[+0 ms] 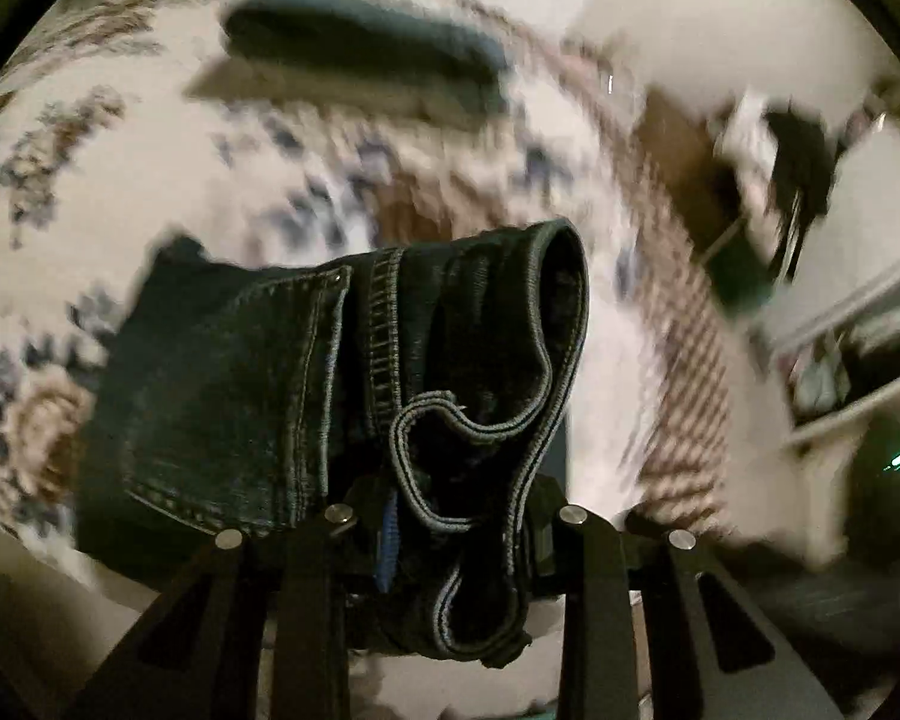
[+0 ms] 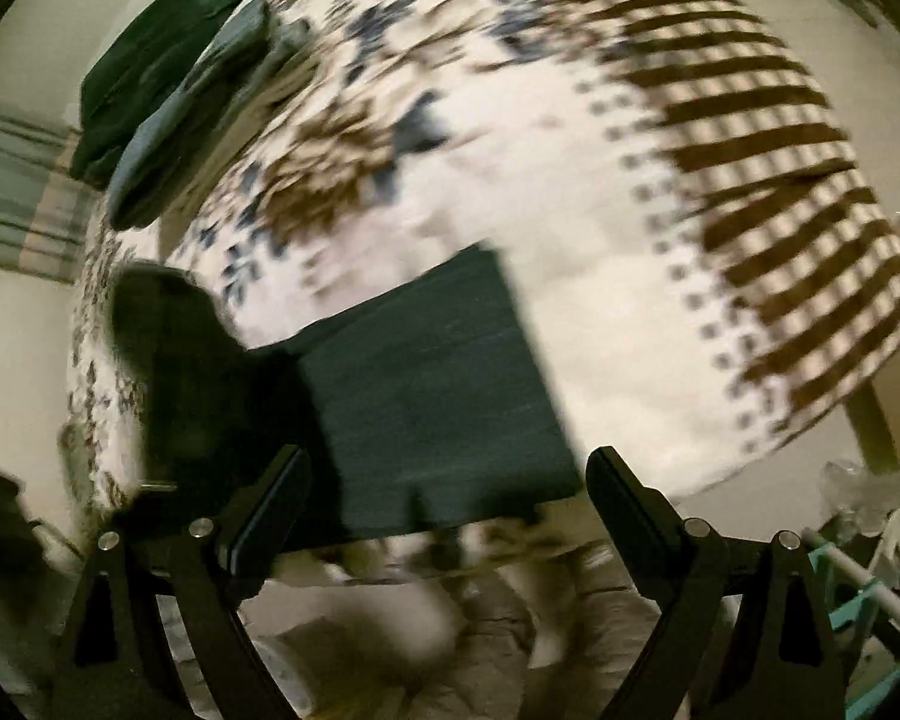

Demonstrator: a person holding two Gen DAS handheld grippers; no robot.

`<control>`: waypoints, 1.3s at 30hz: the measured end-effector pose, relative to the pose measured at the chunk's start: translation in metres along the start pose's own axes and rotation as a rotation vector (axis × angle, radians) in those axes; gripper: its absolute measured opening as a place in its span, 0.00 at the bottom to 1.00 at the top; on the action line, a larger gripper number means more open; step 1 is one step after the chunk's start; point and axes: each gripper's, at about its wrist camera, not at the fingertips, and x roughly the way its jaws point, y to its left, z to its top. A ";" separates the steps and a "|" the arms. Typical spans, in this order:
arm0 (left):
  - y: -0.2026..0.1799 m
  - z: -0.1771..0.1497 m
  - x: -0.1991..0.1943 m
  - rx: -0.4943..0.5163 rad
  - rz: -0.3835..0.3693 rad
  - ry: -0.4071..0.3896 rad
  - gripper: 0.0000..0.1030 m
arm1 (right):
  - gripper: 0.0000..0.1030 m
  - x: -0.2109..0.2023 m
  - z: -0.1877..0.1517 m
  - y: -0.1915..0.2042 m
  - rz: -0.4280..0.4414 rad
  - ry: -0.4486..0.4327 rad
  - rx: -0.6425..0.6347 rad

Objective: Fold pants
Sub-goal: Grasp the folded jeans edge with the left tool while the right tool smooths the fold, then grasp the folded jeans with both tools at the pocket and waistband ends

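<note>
Dark blue jeans point(image 1: 306, 372) hang bunched in my left gripper point(image 1: 450, 510), which is shut on the waistband; a back pocket and belt loop show. The rest of the jeans drapes down onto the patterned bedspread point(image 1: 150, 180). In the right wrist view the jeans point(image 2: 426, 384) lie as a dark folded panel on the bed, just ahead of my right gripper point(image 2: 444, 486). Its fingers point(image 2: 270, 498) stand wide apart and hold nothing. Both views are motion-blurred.
A stack of folded dark garments point(image 1: 366, 42) lies at the far side of the bed and shows in the right wrist view point(image 2: 168, 90) at upper left. The bedspread has a brown striped border point(image 2: 780, 180). Shelving point(image 1: 858, 348) stands at the right.
</note>
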 end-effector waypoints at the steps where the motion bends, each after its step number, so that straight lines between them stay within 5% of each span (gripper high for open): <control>1: -0.003 -0.004 0.010 0.006 0.013 0.023 0.25 | 0.92 -0.003 0.004 -0.007 -0.006 -0.006 0.005; 13: -0.015 0.000 0.038 -0.046 0.117 0.160 0.32 | 0.92 0.004 0.018 -0.028 0.037 0.012 0.031; 17: -0.009 0.010 0.007 -0.117 0.074 0.150 0.79 | 0.92 0.009 0.023 -0.023 0.109 0.039 0.014; 18: -0.008 0.012 0.000 -0.126 0.073 0.139 0.83 | 0.92 0.013 0.025 -0.019 0.125 0.052 0.008; 23: 0.007 0.025 -0.025 -0.083 0.239 0.099 0.83 | 0.92 0.047 0.036 0.009 0.186 0.134 -0.039; 26: 0.029 0.031 -0.013 -0.084 0.374 0.143 0.83 | 0.92 0.070 0.042 0.029 0.201 0.159 -0.077; 31: 0.067 0.039 0.000 -0.097 0.453 0.160 0.83 | 0.91 0.110 0.045 0.057 0.185 0.203 -0.114; 35: 0.080 0.046 0.006 -0.087 0.485 0.160 0.83 | 0.71 0.124 0.043 0.068 0.148 0.171 -0.140; 37: 0.082 0.049 0.008 -0.080 0.488 0.157 0.83 | 0.54 0.126 0.039 0.073 0.138 0.161 -0.148; 38: 0.083 0.051 0.009 -0.075 0.490 0.155 0.83 | 0.35 0.125 0.038 0.073 0.120 0.157 -0.154; 39: 0.083 0.052 0.009 -0.071 0.492 0.154 0.83 | 0.26 0.123 0.036 0.075 0.093 0.143 -0.163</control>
